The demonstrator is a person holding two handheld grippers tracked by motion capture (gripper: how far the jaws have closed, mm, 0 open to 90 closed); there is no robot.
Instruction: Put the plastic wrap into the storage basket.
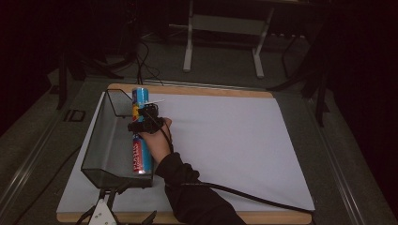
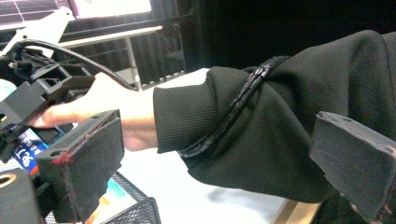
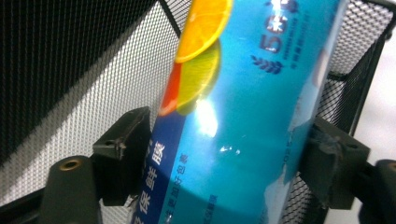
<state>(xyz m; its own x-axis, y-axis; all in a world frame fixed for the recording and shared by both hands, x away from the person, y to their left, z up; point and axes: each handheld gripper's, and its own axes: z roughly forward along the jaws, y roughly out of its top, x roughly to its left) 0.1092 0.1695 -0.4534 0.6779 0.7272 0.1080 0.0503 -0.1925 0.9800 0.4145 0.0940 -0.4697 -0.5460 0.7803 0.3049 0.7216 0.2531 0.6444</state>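
A long blue tube (image 1: 141, 158) with orange and lime slices printed on it (image 3: 243, 93) lies lengthwise along the right side of a black mesh basket (image 1: 101, 140). Its far end reaches past the basket's far rim. My right gripper (image 1: 145, 123) is shut on the tube's middle, with one black jaw on each side (image 3: 229, 156). My left gripper (image 1: 117, 190) sits low at the table's near edge, just in front of the basket. It stands wide open (image 2: 219, 140), with the person's dark sleeve (image 2: 280, 121) beyond its jaws.
The basket stands at the left of a white mat (image 1: 225, 140) on a wooden board. The right gripper's cable (image 1: 244, 194) trails across the mat to the near right. Table legs (image 1: 187, 42) and dark floor lie beyond the far edge.
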